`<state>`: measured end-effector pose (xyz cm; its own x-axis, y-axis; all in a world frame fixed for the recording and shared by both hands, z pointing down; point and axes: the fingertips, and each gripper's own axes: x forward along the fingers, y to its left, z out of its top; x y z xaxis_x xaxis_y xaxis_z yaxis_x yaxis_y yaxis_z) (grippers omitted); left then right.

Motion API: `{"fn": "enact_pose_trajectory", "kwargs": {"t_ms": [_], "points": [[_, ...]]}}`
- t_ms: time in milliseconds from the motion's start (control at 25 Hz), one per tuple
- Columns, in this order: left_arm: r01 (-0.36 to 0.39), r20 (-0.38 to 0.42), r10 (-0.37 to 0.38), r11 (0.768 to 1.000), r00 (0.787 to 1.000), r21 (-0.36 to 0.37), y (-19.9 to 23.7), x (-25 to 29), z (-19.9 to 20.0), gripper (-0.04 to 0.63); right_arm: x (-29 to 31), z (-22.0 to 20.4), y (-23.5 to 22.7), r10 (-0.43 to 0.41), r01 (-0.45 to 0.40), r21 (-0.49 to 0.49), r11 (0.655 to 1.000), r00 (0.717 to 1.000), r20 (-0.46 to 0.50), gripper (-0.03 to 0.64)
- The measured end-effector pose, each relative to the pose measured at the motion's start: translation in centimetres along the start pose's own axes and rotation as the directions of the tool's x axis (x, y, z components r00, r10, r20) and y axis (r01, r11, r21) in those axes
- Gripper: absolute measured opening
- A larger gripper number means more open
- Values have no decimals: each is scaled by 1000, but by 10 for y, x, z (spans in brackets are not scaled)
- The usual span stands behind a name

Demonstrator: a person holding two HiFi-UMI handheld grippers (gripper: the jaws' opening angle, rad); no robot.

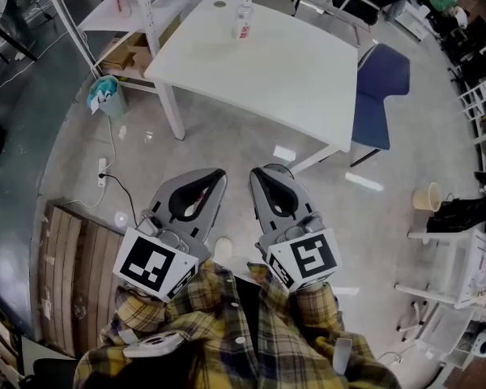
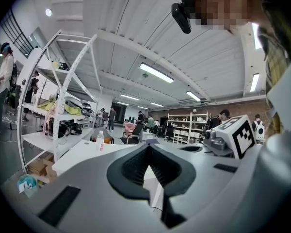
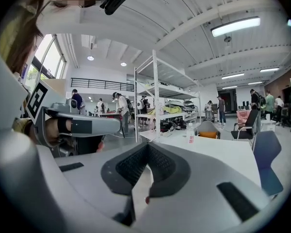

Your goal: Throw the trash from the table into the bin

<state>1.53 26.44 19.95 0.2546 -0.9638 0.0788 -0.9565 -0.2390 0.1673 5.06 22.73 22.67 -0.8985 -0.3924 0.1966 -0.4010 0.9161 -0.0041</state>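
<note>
While the left gripper [image 1: 217,175] and right gripper [image 1: 261,175] hover well short of the surface [image 1: 308,79], neither holds anything | fingers [image 2: 136,166] on both closed tip to tip, empty | bottle [image 1: 243,20] upright near far edge; bin [image 1: 107,96] on floor near left leg | bottle looks light, thin-walled, slick, crushable: grip mid-body, gently

I see a white table [image 1: 267,71] on grey floor [image 1: 81,160], blue chair [image 1: 381,87] right of it, white shelving rack [image 1: 142,10] left.
</note>
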Motion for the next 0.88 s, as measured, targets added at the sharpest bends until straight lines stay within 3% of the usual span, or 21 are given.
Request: {"fn": "enact_pose_trajectory", "kwargs": {"t_ms": [440,600,760,880], "points": [[78,-1,-78,996,997,34,113,45,34,8,111,28,-32,-100,100,10,995,995,-3,-2],[109,-10,-109,993,994,36,153,59,41,8,150,34,-37,-132,133,22,991,990,-46,-2],[130,-23,-130,991,991,32,195,65,44,8,189,43,-39,-154,154,24,988,988,-11,-2],[147,-33,-146,989,989,29,219,66,42,8,209,36,-36,-184,186,52,981,982,-50,-2]]}}
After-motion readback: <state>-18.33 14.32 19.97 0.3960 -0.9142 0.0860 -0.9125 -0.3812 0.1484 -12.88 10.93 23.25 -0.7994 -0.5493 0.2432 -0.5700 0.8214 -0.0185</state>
